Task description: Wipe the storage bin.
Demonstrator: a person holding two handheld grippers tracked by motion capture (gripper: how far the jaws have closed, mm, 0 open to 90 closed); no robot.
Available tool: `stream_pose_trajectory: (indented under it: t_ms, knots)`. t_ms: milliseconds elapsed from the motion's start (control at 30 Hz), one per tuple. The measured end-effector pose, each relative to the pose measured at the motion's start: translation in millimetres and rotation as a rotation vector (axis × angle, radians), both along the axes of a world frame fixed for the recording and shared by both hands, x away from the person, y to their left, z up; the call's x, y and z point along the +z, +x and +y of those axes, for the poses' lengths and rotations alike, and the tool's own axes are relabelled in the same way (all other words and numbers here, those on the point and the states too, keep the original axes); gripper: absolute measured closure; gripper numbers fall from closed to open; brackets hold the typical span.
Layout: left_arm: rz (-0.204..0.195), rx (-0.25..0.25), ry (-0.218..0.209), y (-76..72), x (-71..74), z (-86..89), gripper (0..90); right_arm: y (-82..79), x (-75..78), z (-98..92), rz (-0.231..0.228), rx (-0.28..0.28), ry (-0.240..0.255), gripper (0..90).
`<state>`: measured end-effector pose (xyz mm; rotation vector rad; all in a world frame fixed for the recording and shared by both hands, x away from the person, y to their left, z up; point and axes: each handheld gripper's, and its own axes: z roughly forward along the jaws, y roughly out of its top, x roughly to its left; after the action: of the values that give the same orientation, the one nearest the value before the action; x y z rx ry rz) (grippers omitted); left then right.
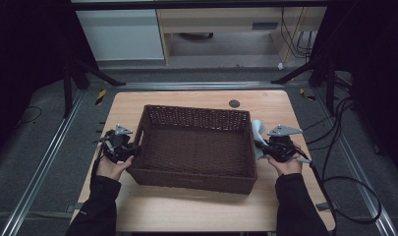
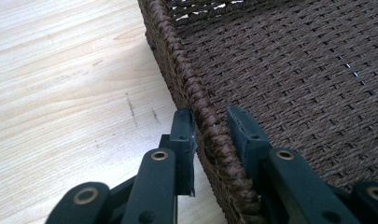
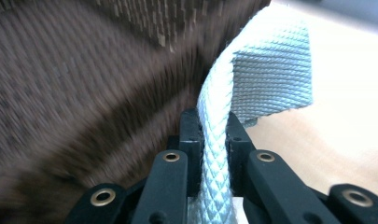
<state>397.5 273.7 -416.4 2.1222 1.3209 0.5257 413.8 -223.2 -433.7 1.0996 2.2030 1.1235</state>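
- A brown woven basket [image 1: 195, 147] sits at the middle of the wooden table [image 1: 196, 206], its inside bare.
- The left gripper [image 1: 122, 147] is at the basket's left wall. In the left gripper view the braided rim [image 2: 210, 135] runs between the two jaws: the outer jaw is against it and the inner one is at most just touching. I judge this a grip on the rim that is barely seated.
- The right gripper [image 1: 271, 147] is just beside the basket's right wall, outside it. Its jaws are clamped on a pale woven strap [image 3: 214, 154], which rises between them and folds over above, with the loose end hanging on the table side.
- In the high view the strap [image 1: 258, 133] stands up next to the right wall, apart from the basket's floor.
- Step in hand, by judgement: the left hand braces the basket while the right carries the strap toward it; the strap is not yet inside.
- Next move, by judgement: lift the strap above the right wall, bring it inward over the basket floor, lower it, then part the jaws.
- Caution: the loose end may snag on the rim, and the basket may slide if the left grip is slack.
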Motion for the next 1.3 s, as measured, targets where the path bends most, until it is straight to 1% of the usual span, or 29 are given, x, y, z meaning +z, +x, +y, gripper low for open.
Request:
stream_pose_trajectory:
  t_ms: [33,67,100,167,200,233,333,367,400,500,533,633,700,767,800,833,867,900,967,1033,1067,1167,1300]
  knots:
    - [0.000,0.002,-0.002,1.4,-0.1,0.1,72.0,-1.0,4.9,0.8,-0.018,0.004,0.004,82.4]
    - [-0.002,0.003,-0.004,2.5,-0.3,0.2,72.1,-2.1,7.5,2.3,-0.027,0.005,0.000,82.4]
    - [-0.001,0.003,-0.004,4.3,-0.2,0.4,72.0,-2.3,7.8,3.5,-0.029,0.009,-0.007,82.4]
    - [-0.002,0.004,-0.006,7.0,-0.3,0.5,72.0,-2.1,3.9,6.6,-0.016,0.018,-0.032,82.5]
    - [-0.003,0.002,-0.006,7.9,-0.4,0.8,71.9,-1.3,-0.4,7.8,-0.001,0.021,-0.045,82.5]
    - [-0.004,-0.001,-0.005,8.7,-0.4,0.8,71.8,-0.5,-3.2,7.9,0.005,0.022,-0.051,82.5]
    - [-0.006,-0.007,-0.008,8.5,-0.3,1.1,70.6,0.6,-14.8,7.4,0.051,0.019,-0.062,82.4]
    - [-0.006,-0.006,-0.009,8.6,-0.3,1.6,70.0,0.9,-17.6,6.9,0.059,0.020,-0.064,82.5]
    - [-0.005,-0.003,-0.007,8.5,-0.1,2.0,69.2,1.2,-22.5,6.3,0.080,0.018,-0.055,82.5]
    - [-0.008,0.009,-0.006,7.7,-0.1,2.7,64.4,1.9,-33.3,5.4,0.122,0.018,-0.059,82.5]
    - [-0.010,0.012,-0.005,7.3,-0.1,2.9,61.6,2.2,-37.4,5.6,0.135,0.020,-0.072,82.5]
    - [-0.007,0.008,-0.010,5.0,0.5,4.8,56.8,3.1,-45.4,6.0,0.174,0.021,-0.074,82.4]
    - [-0.004,0.000,-0.015,2.5,1.4,5.9,54.7,3.2,-47.1,6.1,0.189,0.023,-0.075,82.4]
    - [-0.010,-0.004,-0.012,0.0,1.0,5.6,54.2,2.1,-45.0,5.6,0.183,0.024,-0.074,82.4]
    - [-0.009,-0.012,-0.015,-0.9,0.9,5.3,54.7,1.1,-41.3,4.4,0.170,0.022,-0.069,82.4]
    - [-0.005,-0.019,-0.009,-1.7,0.8,4.9,55.1,-0.6,-35.9,3.0,0.149,0.017,-0.058,82.4]
    - [-0.007,-0.019,-0.003,-2.6,0.5,4.4,55.3,-2.2,-29.2,0.6,0.118,0.014,-0.043,82.4]
    - [-0.008,-0.020,-0.004,-2.9,0.1,4.5,55.8,-4.7,-21.6,-1.4,0.089,0.009,-0.022,82.4]
    - [0.001,-0.022,-0.020,-2.8,-0.1,5.1,58.3,-10.6,-6.7,-4.5,0.037,0.008,0.010,82.4]
    - [0.009,-0.026,-0.038,-2.9,-0.5,4.4,63.5,-16.0,3.5,-4.3,0.008,0.022,0.018,82.5]
    - [0.011,-0.024,-0.034,-3.0,-0.2,4.0,66.3,-18.2,5.8,-2.8,0.001,0.031,0.014,82.5]
    - [0.012,-0.006,-0.041,-3.6,-0.5,3.6,68.6,-19.9,1.5,0.9,0.019,0.042,-0.007,82.5]
    - [0.004,0.004,-0.034,-4.4,-0.4,2.2,70.5,-19.4,-14.9,2.1,0.070,0.037,-0.049,82.5]
